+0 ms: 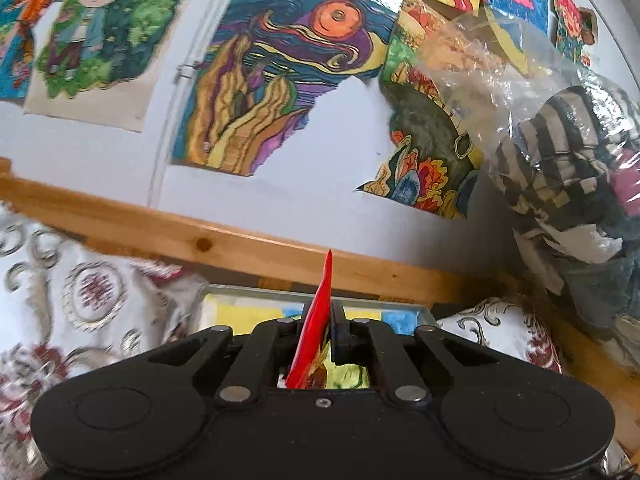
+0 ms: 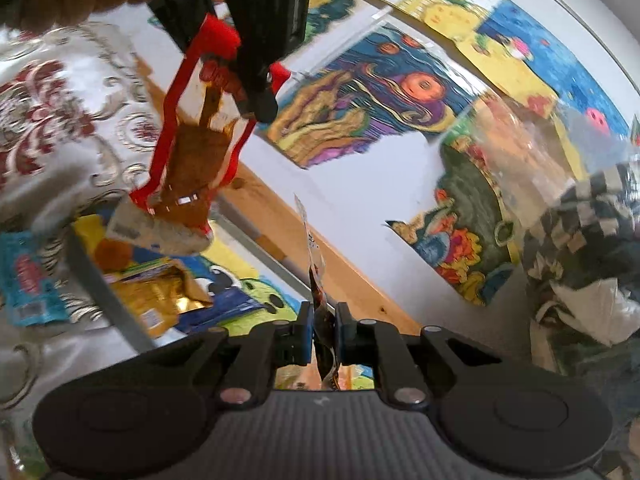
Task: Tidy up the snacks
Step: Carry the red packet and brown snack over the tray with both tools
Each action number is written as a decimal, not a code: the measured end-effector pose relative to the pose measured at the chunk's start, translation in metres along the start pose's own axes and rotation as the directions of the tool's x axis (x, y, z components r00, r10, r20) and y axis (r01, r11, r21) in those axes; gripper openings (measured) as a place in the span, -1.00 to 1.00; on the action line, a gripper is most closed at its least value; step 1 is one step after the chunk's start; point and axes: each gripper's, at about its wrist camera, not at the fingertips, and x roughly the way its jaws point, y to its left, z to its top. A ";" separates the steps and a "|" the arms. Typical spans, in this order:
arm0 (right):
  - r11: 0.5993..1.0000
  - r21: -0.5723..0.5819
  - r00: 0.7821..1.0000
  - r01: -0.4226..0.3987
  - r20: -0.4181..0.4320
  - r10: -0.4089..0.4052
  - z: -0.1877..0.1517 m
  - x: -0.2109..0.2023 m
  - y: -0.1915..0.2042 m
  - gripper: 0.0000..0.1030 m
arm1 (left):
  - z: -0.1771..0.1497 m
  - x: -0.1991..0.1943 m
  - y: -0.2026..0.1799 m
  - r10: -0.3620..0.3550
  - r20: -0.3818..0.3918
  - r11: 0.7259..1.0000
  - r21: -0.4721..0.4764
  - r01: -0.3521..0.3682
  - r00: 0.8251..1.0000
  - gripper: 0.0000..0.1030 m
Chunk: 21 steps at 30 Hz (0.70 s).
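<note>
Holding two snack packets aloft; sorting is partly done.
Left gripper [image 1: 329, 332] fingers are clamped on a red packet [image 1: 316, 320], right gripper [image 2: 322, 334] fingers on a dark packet [image 2: 320, 300]; gold packet [image 2: 160, 296] lies in the tray [image 2: 108, 300], blue packet [image 2: 28, 284] outside it.

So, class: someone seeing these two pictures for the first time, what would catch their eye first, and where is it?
Probably the bright hand-coloured drawings taped across the white wall behind everything. Next, the red-edged snack packet dangling from the left gripper at the upper left of the right wrist view, hanging above a tray of other snacks. The right gripper pinches a thin packet edge-on, low in the centre.
</note>
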 end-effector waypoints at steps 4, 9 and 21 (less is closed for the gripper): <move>0.999 0.045 0.999 -0.001 -0.034 0.002 -0.005 0.018 -0.009 -0.75 | 0.005 0.032 -0.012 -0.014 -0.014 1.000 -0.001 0.014 1.000 -0.89; 0.993 0.111 0.994 -0.040 -0.100 0.051 -0.011 0.040 -0.015 -0.75 | -0.001 0.067 -0.015 -0.029 -0.065 0.998 -0.052 0.025 0.997 -0.89; 0.981 0.177 0.984 -0.072 -0.146 0.099 -0.017 0.059 -0.017 -0.72 | -0.009 0.090 0.003 0.045 -0.083 0.996 -0.073 -0.051 0.995 -0.87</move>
